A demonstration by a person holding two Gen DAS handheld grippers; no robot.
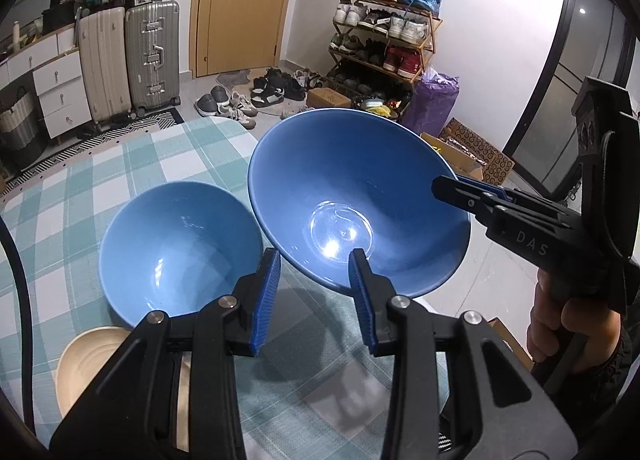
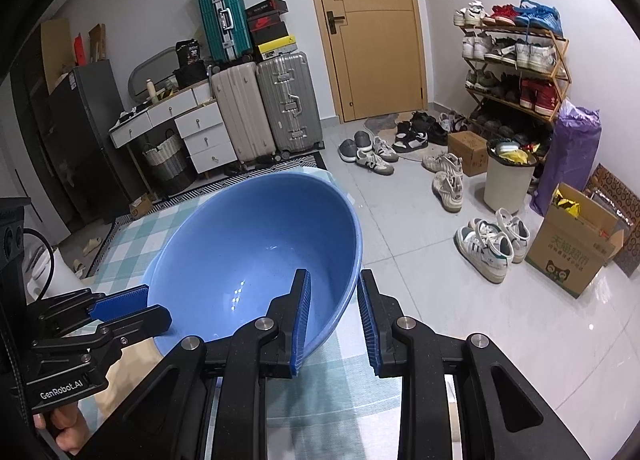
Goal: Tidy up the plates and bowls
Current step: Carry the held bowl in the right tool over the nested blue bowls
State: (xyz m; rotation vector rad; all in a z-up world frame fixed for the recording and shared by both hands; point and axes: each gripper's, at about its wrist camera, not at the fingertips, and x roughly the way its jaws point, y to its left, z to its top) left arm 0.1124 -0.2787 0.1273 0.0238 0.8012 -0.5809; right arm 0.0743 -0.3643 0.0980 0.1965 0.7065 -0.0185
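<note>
big bowl (image 1: 352, 200) held tilted above the table (image 1: 80, 196), left gripper (image 1: 316, 292) and right gripper (image 2: 334, 314) each clamped on its rim. small bowl (image 1: 176, 248) sits just beside. risk: uneven lift slips the rim, or it knocks the small bowl.

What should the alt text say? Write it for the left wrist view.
A large blue bowl, tilted above a checked tablecloth, is gripped at its near rim by the left gripper and at its right-hand rim by the right gripper. A smaller blue bowl sits to its left, a cream plate nearer the camera.
</note>
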